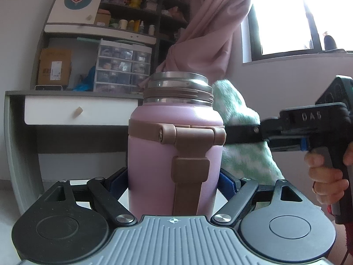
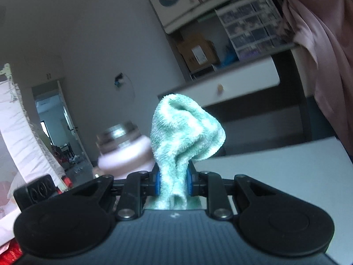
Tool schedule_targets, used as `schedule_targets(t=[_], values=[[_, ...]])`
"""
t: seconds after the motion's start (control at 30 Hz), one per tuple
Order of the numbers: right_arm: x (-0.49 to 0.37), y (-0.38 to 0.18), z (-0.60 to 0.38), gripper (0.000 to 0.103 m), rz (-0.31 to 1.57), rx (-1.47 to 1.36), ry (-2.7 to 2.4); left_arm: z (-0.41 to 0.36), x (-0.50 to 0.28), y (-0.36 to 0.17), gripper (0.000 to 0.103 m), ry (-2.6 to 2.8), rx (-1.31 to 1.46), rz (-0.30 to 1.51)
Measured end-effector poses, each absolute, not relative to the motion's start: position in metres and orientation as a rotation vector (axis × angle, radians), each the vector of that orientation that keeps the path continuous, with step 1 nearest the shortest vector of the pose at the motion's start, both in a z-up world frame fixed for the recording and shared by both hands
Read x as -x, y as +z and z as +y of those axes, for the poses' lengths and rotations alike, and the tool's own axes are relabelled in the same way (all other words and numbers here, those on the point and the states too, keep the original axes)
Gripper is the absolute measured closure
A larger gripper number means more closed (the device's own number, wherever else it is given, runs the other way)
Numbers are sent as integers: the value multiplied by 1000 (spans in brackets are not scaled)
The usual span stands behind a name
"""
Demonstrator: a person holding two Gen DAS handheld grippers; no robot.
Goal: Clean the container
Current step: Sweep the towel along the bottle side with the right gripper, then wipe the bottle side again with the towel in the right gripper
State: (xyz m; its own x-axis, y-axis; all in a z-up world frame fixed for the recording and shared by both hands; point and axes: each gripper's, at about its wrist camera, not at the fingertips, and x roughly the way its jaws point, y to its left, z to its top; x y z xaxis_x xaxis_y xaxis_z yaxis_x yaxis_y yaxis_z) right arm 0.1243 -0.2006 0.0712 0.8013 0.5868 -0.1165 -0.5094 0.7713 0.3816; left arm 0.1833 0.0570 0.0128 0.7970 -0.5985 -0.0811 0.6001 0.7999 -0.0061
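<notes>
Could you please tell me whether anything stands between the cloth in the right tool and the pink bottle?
Nothing visible does. The green fluffy cloth, clamped in the right tool, sits right beside the lidless pink metal bottle, which the left tool grips.

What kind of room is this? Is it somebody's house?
Probably a room in a home, maybe a bedroom or hobby room. There is a desk with a white drawer, shelves crowded with little jars and trinkets, and a pink curtain beside a bright window.
</notes>
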Motion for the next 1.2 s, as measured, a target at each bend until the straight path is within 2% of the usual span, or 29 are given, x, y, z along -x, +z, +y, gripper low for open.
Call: schedule_targets(t=[0.5, 1.2], values=[[-141, 49, -204, 81, 307, -447, 623, 58, -182, 10, 20, -647, -19, 80], [-146, 11, -198, 81, 446, -446, 585, 56, -177, 13, 20, -646, -8, 84]])
